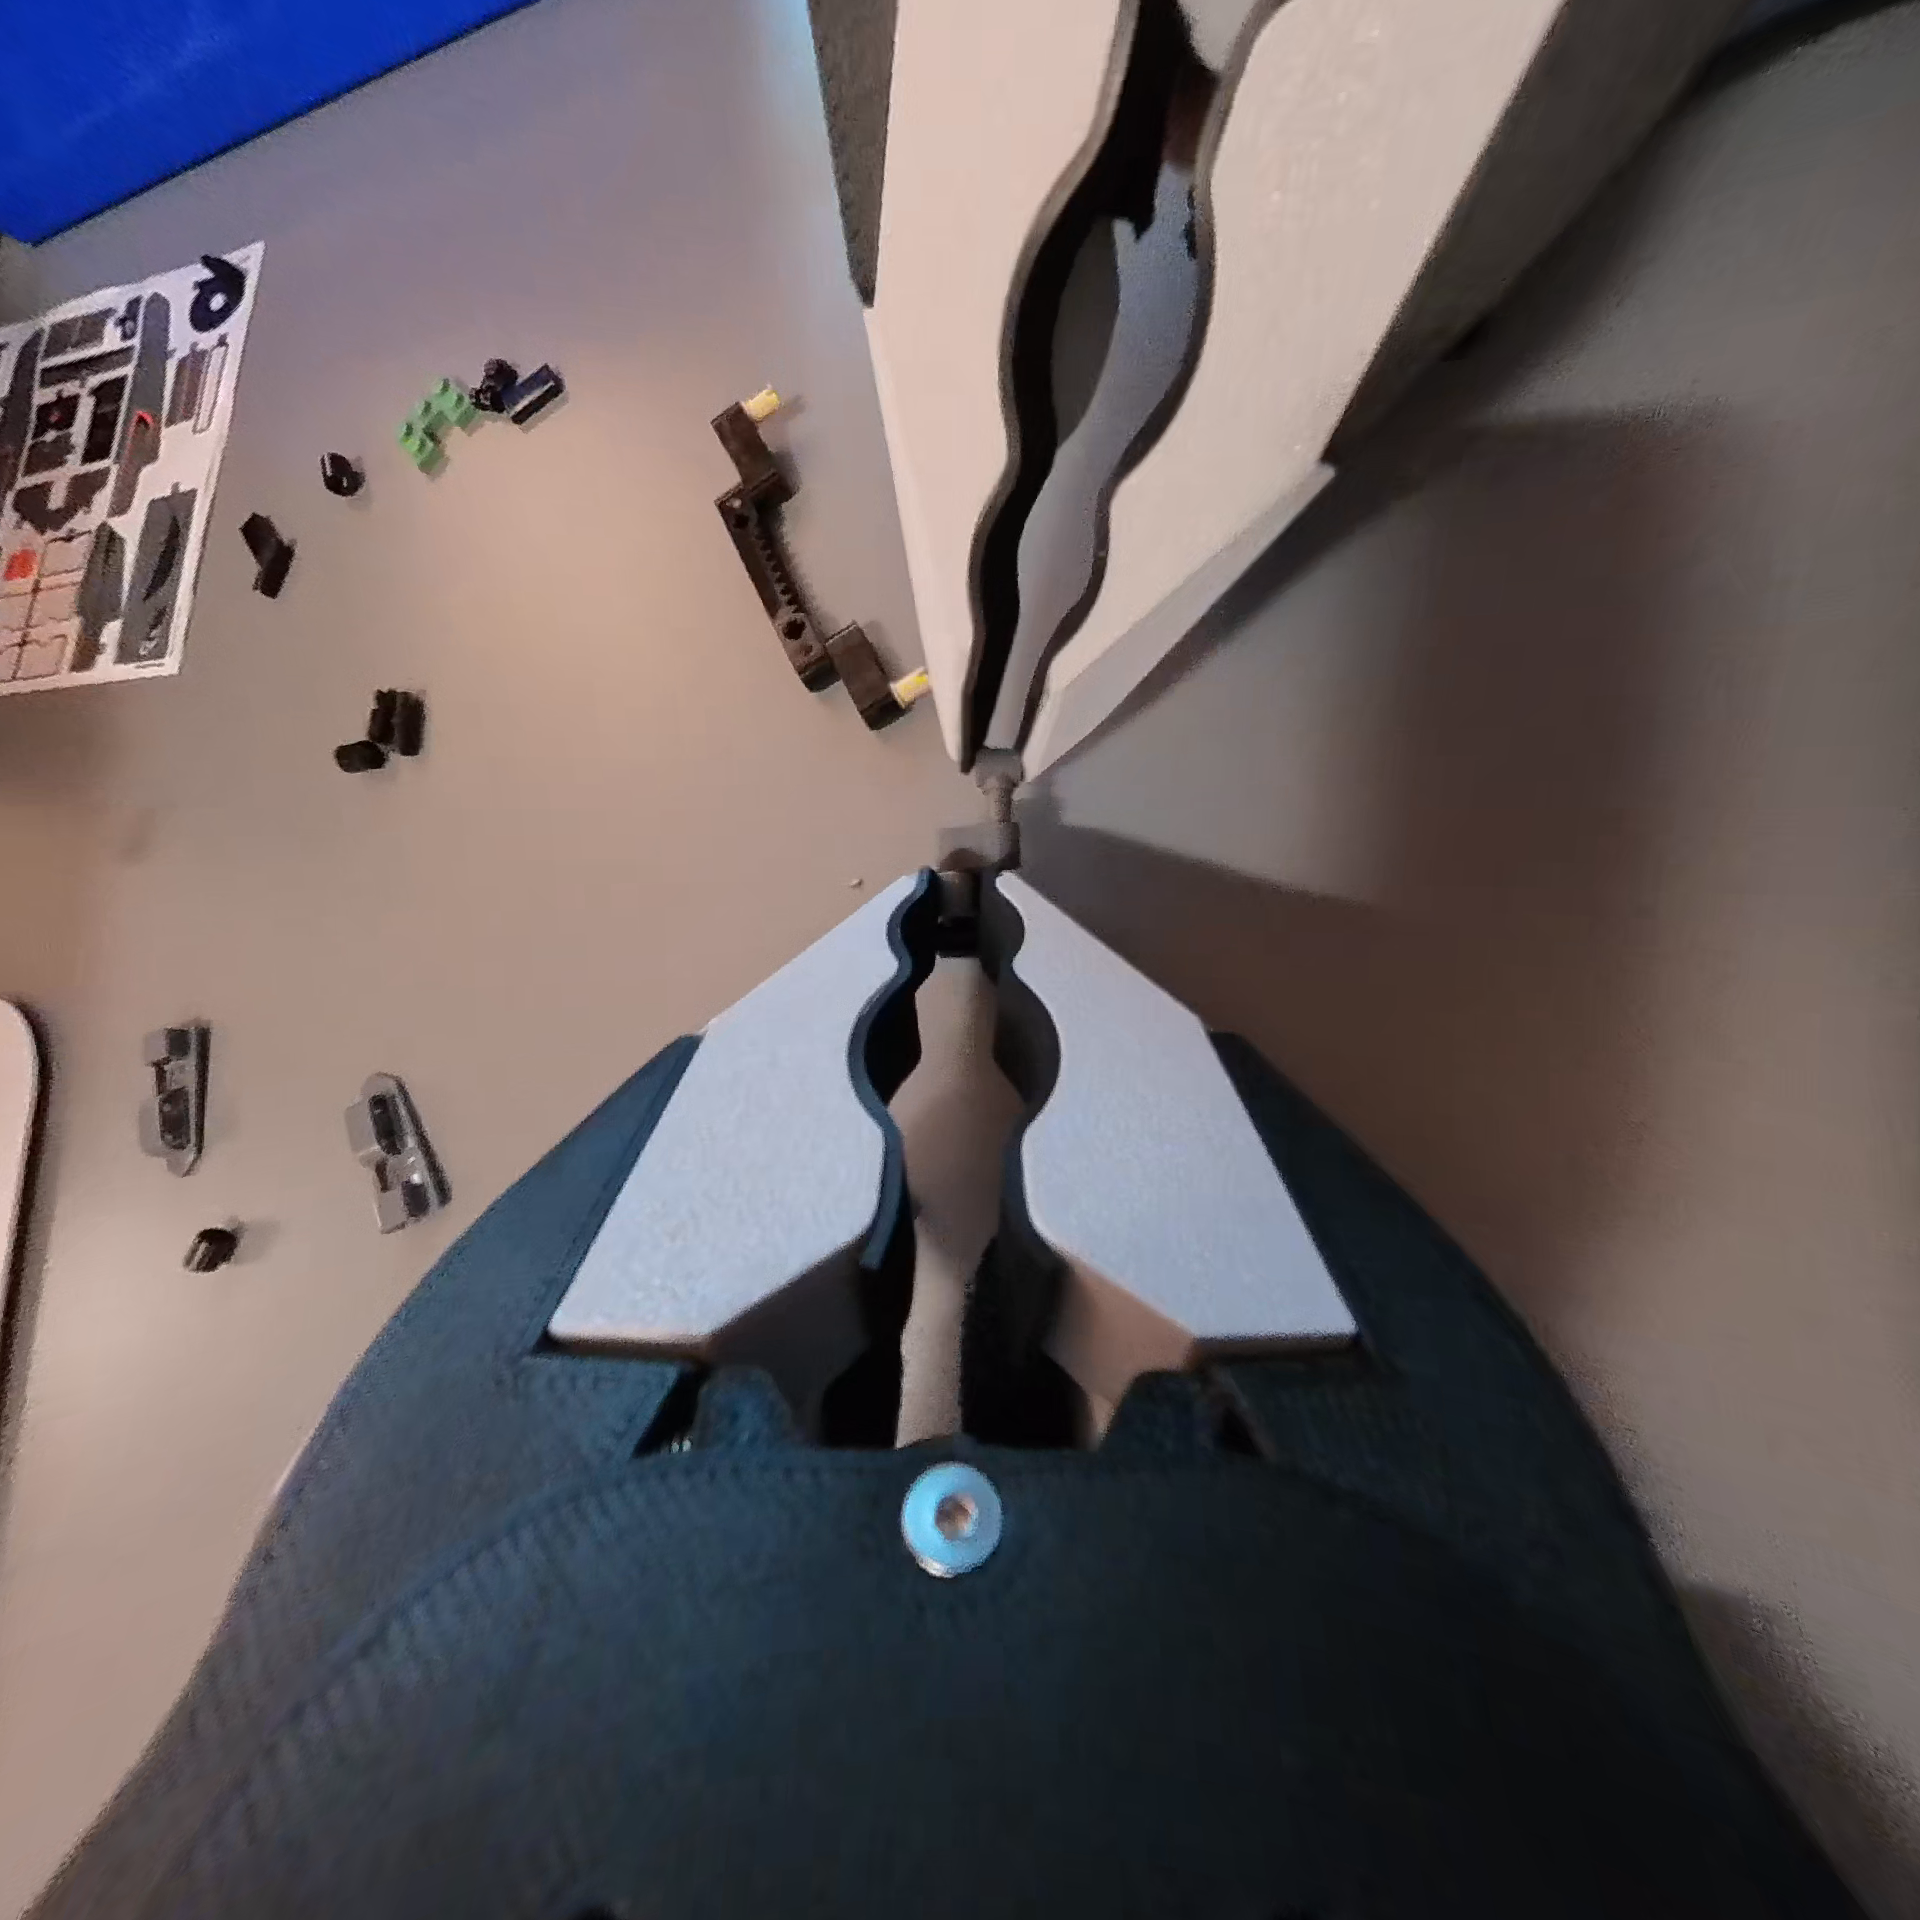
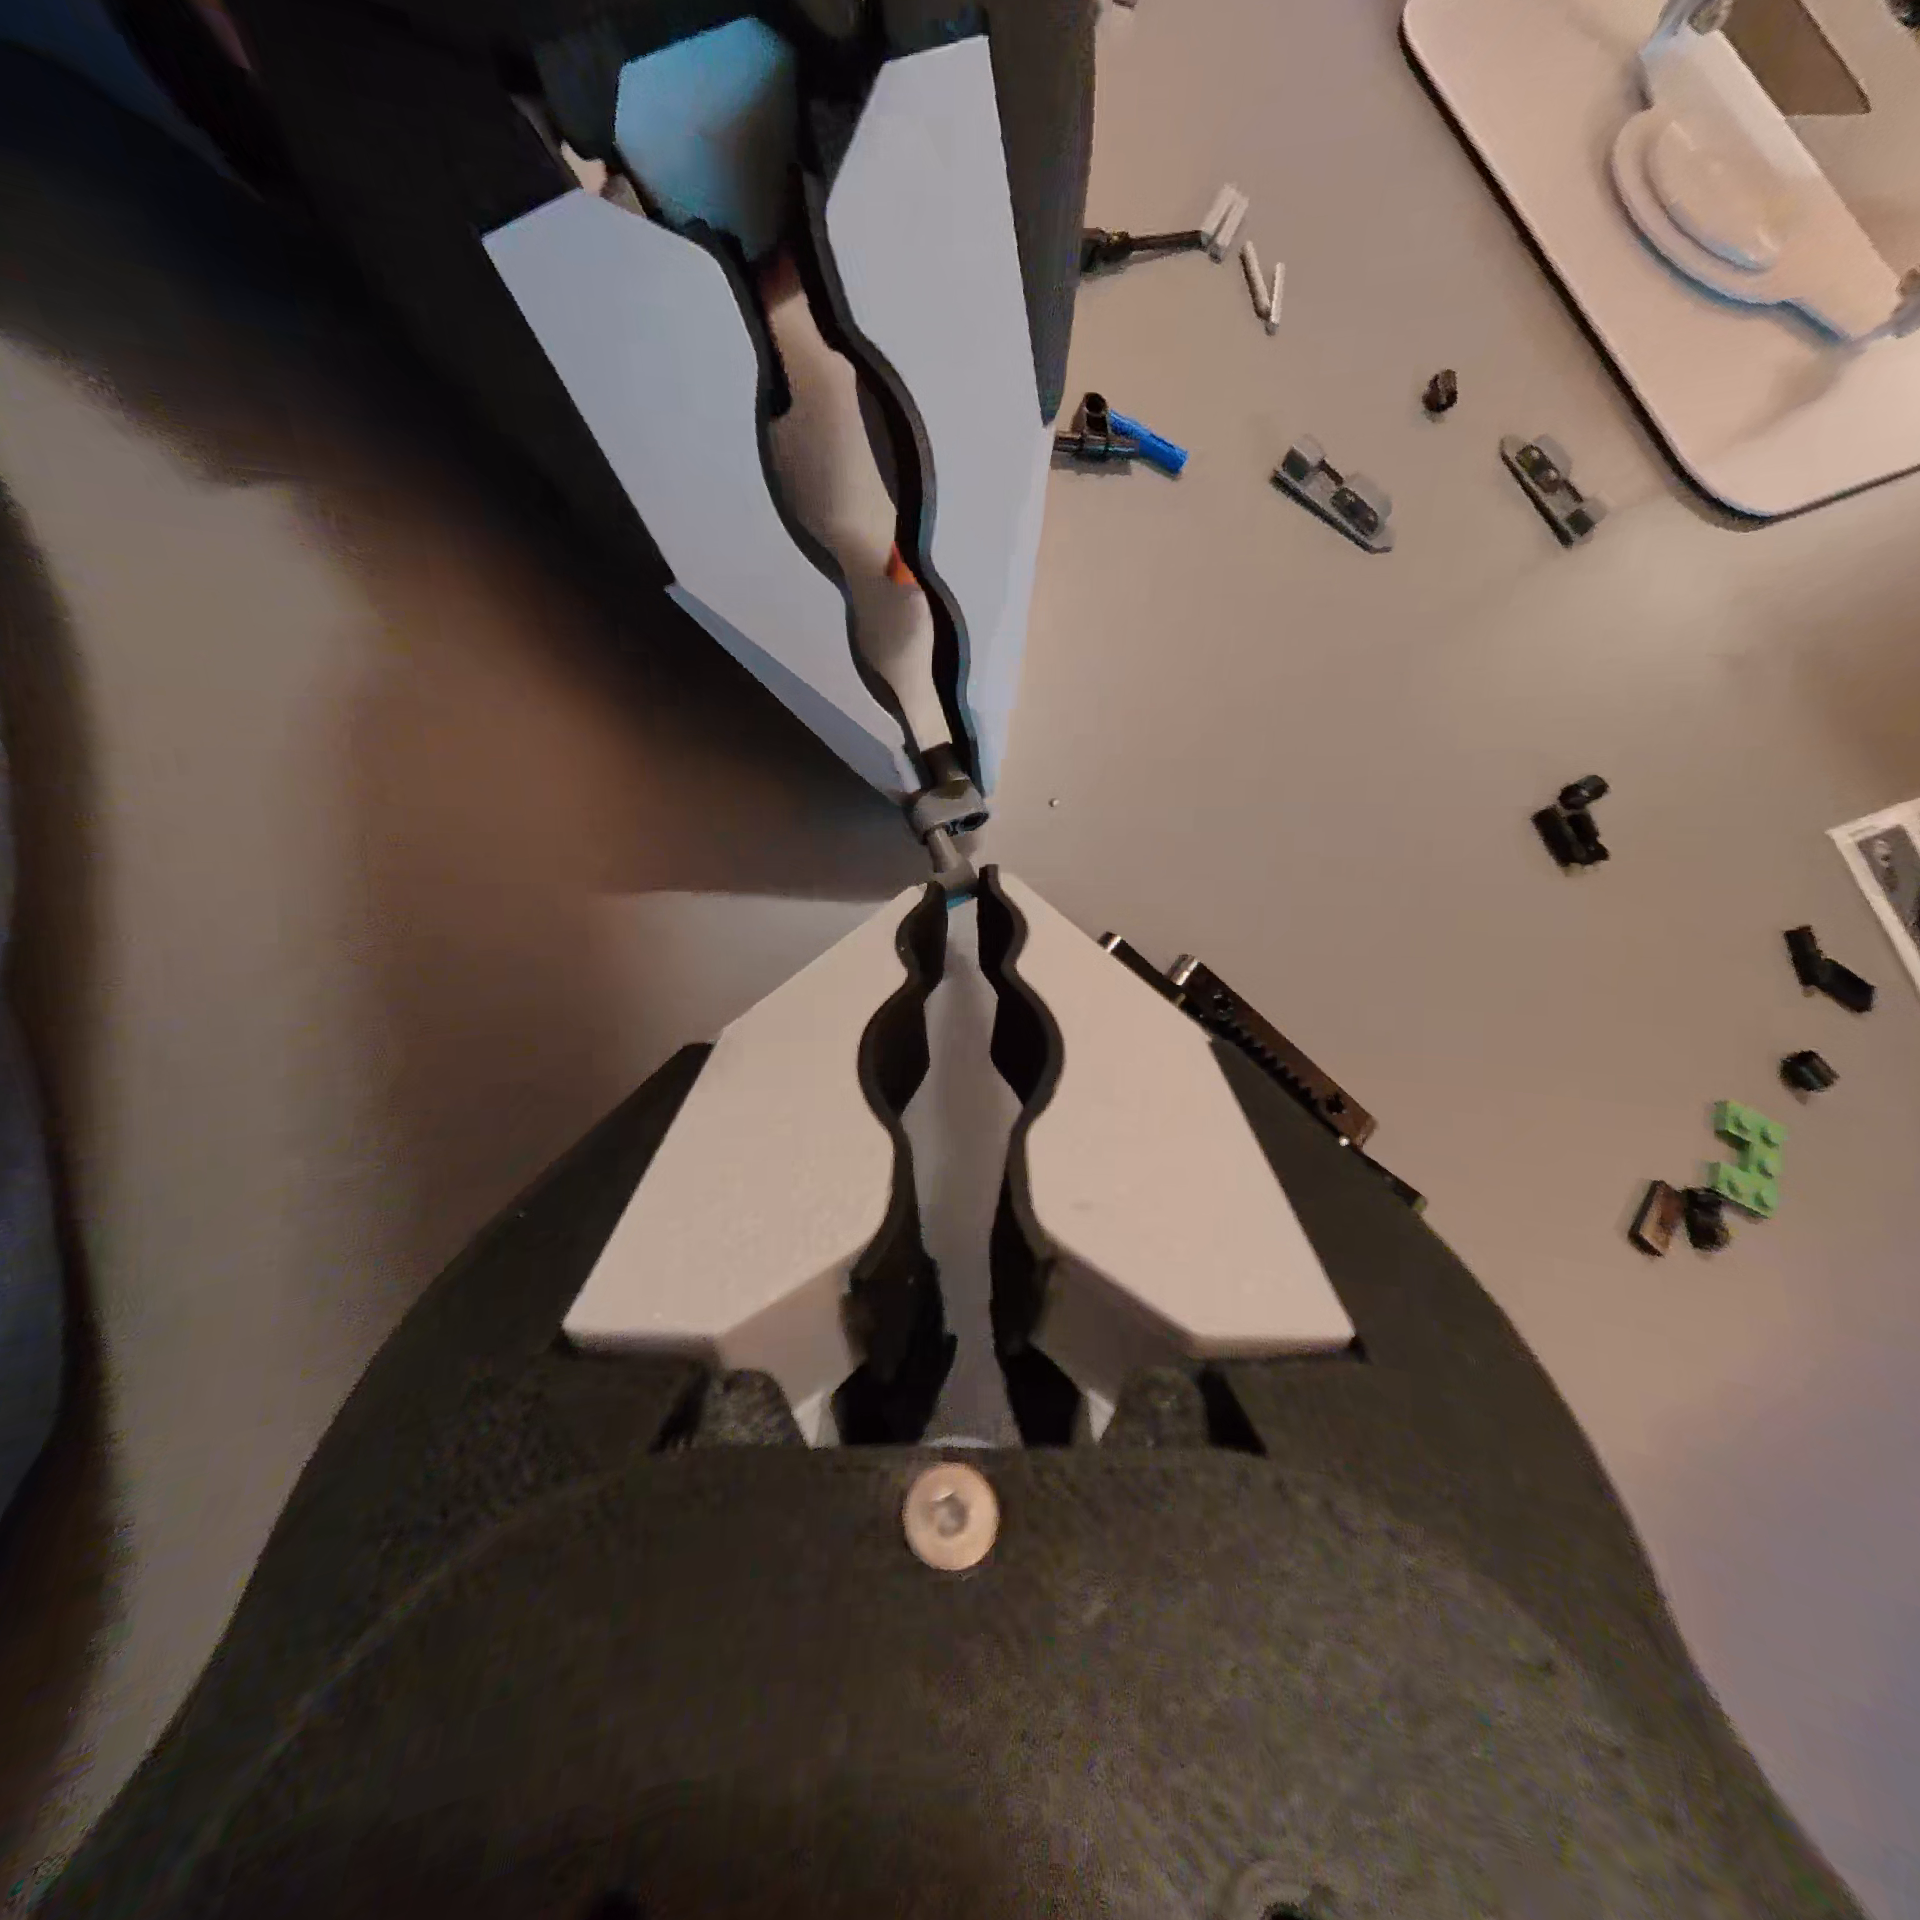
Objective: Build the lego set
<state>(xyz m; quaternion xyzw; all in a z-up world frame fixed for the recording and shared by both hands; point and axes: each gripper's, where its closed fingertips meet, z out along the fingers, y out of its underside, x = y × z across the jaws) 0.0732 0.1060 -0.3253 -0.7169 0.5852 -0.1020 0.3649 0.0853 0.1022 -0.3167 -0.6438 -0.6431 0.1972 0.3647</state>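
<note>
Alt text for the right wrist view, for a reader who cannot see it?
Right gripper and left gripper meet tip to tip, both shut on a small grey connector piece above a grey table. Loose black, grey and green pieces lie to the right.

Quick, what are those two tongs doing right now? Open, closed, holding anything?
Left tongs: closed on one end of a small grey piece.
Right tongs: closed on the other end of the same piece.
</note>
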